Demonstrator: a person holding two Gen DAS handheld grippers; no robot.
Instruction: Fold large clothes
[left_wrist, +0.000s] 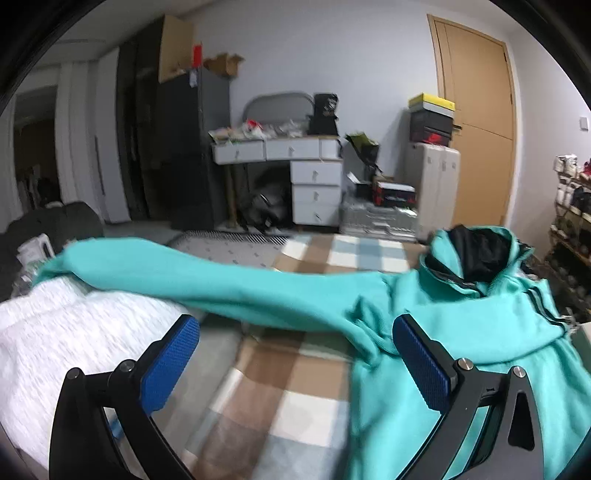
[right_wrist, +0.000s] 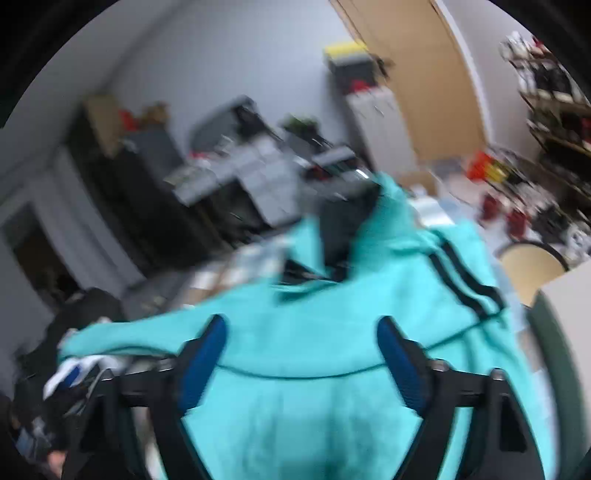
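A turquoise hooded jacket (left_wrist: 461, 306) with black stripes and a dark-lined hood lies spread on a checked blanket (left_wrist: 291, 391). One long sleeve (left_wrist: 192, 273) stretches left across the bed onto a white cover. My left gripper (left_wrist: 295, 332) hangs open above the blanket, just short of the sleeve, its blue pads (left_wrist: 168, 365) wide apart and bare. In the blurred right wrist view the jacket (right_wrist: 303, 406) fills the lower half. My right gripper (right_wrist: 303, 336) stands open over its back, with nothing pinched between the blue pads (right_wrist: 402, 369).
A white knitted cover (left_wrist: 62, 350) lies at the left of the bed. Beyond the bed stand a white dressing table with drawers (left_wrist: 314, 177), a dark cabinet (left_wrist: 184, 147), stacked boxes (left_wrist: 432, 122) and a wooden door (left_wrist: 476, 122). Shelves (right_wrist: 554, 110) and a round chair (right_wrist: 532, 266) are at the right.
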